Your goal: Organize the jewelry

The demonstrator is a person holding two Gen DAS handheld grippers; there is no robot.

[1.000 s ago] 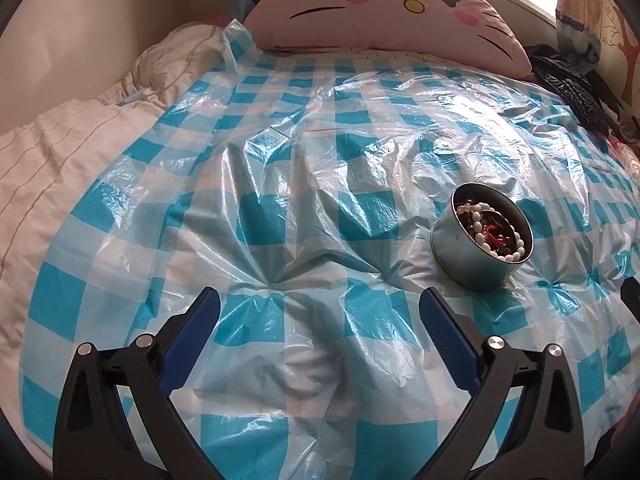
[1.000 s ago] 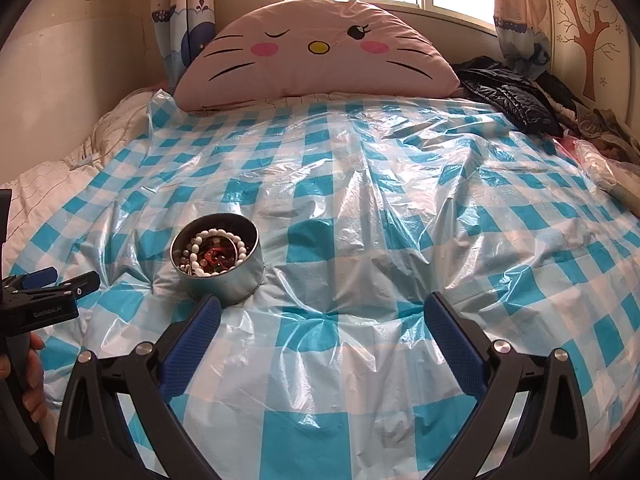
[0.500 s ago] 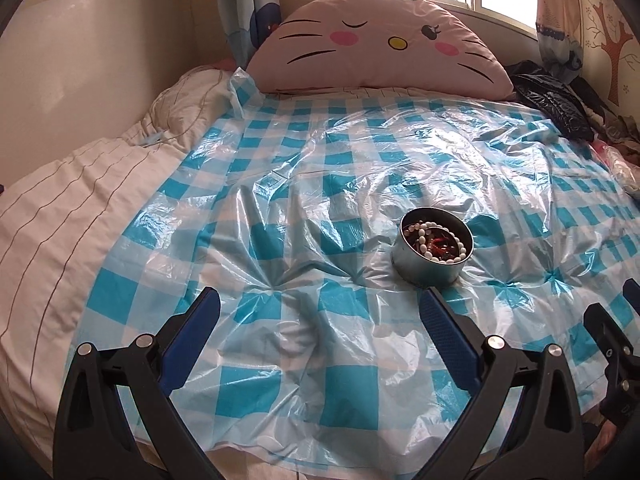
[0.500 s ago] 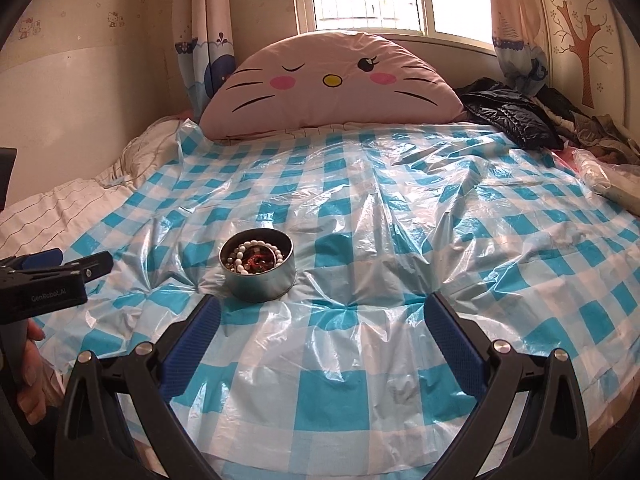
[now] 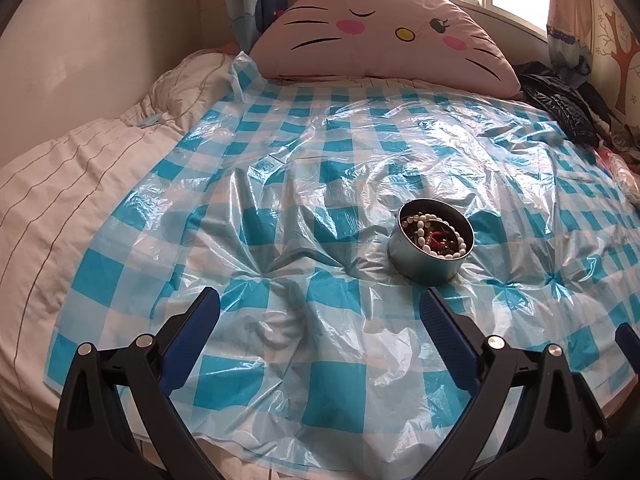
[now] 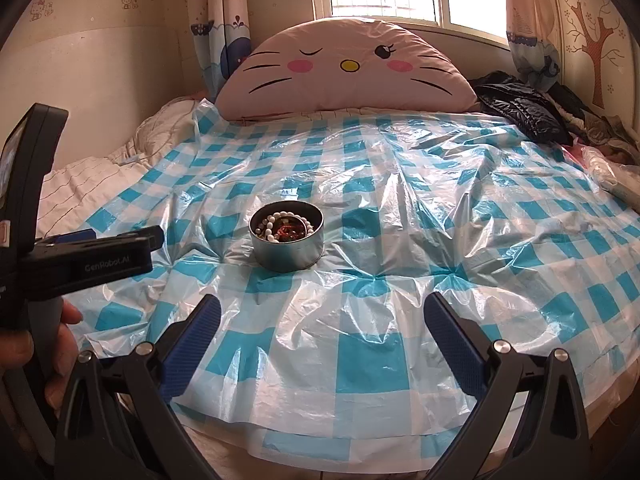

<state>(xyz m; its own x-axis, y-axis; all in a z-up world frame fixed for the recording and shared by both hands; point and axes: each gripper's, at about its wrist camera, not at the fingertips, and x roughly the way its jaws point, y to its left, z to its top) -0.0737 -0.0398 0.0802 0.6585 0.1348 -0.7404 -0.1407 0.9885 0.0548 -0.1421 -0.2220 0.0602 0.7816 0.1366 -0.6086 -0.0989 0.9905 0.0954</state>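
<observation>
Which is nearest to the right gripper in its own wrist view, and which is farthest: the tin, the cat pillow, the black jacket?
From the right gripper:
1. Tin, just ahead, slightly left, on the checked sheet.
2. Black jacket, far right.
3. Cat pillow, at the bed's head, centre.
The last two are nearly level, so I cannot rank them firmly.

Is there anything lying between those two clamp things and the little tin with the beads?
Nothing visible. Only wrinkled checked plastic sheet lies between the open right tool, the open left tool and the tin.
</observation>
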